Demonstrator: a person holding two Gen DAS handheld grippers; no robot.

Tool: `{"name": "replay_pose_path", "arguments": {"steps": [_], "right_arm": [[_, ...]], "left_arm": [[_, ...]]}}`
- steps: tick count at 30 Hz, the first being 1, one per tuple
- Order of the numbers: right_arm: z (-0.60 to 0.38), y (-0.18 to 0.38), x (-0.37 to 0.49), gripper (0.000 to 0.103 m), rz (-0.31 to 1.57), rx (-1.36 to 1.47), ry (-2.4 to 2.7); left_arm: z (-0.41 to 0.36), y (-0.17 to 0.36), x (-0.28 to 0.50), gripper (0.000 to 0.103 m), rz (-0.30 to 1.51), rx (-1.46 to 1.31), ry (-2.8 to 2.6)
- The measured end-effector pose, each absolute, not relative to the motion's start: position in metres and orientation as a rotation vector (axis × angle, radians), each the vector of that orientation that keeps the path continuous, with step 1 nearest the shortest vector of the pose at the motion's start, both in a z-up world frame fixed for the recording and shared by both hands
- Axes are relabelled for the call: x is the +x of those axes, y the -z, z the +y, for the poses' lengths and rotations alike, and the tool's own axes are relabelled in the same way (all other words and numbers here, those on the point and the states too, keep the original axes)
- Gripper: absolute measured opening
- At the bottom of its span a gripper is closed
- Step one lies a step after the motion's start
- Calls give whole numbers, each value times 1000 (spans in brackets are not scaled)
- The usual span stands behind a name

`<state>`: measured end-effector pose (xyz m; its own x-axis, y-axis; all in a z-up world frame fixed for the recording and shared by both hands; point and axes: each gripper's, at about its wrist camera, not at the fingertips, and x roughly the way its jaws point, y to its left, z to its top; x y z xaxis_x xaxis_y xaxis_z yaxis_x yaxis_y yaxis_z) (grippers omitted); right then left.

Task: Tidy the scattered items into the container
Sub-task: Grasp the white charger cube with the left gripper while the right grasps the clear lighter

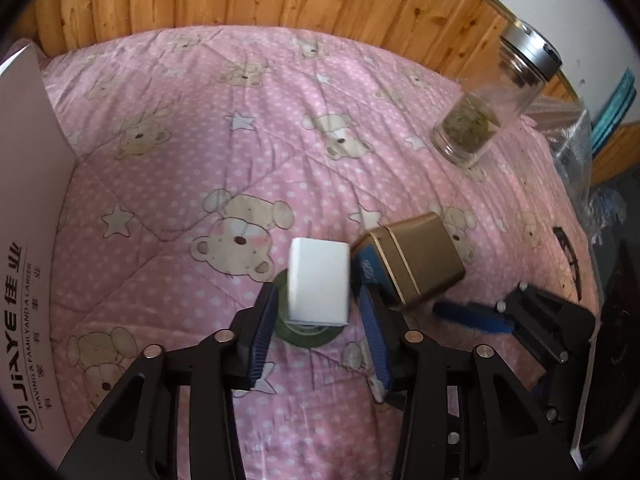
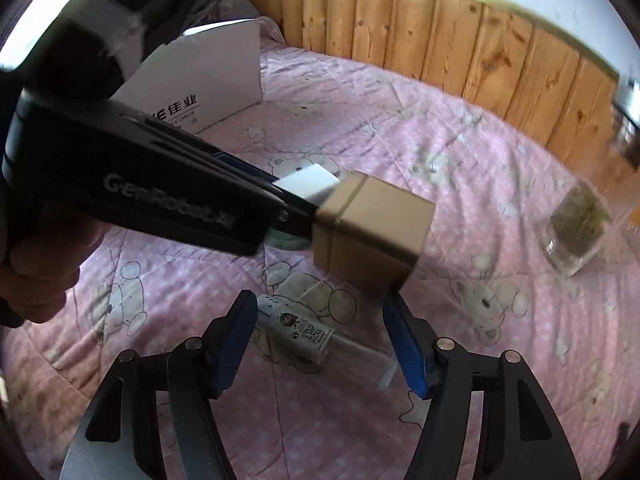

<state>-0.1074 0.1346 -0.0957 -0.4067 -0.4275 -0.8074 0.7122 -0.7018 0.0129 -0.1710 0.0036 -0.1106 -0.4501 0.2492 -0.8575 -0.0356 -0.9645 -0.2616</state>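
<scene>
The right gripper point(image 2: 320, 340) is open above a small clear bottle point(image 2: 308, 332) lying on the pink bear blanket point(image 2: 460, 380). A gold tin point(image 2: 372, 232) stands just ahead, with a white box point(image 2: 308, 182) behind it.

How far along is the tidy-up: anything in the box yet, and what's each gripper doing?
Nothing visibly done: the white cardboard box interior is out of view. In hand: the left gripper brackets the white block atop the green tape roll, not visibly clamped; the right gripper, open, hovers over a small clear bottle. Left: the gold tin and glass jar on the quilt.
</scene>
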Motion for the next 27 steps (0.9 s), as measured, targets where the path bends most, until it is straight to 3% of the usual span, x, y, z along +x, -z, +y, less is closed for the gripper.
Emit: {"name": "replay_pose_path", "arguments": {"steps": [2, 9, 12, 14, 27], "right_arm": [[138, 100, -113, 64, 401, 1195, 2077], [138, 97, -106, 64, 428, 1254, 2025], [137, 101, -104, 46, 453, 1235, 2081], [141, 99, -108, 20, 411, 1258, 2103], [150, 79, -125, 20, 172, 1318, 2127]], "left_arm": [[0, 111, -172, 33, -307, -1548, -2528], [1, 112, -171, 34, -301, -1542, -2547], [0, 113, -173, 34, -316, -1533, -2566], [2, 113, -175, 33, -289, -1520, -2579], [-14, 104, -170, 32, -390, -1559, -2595]]}}
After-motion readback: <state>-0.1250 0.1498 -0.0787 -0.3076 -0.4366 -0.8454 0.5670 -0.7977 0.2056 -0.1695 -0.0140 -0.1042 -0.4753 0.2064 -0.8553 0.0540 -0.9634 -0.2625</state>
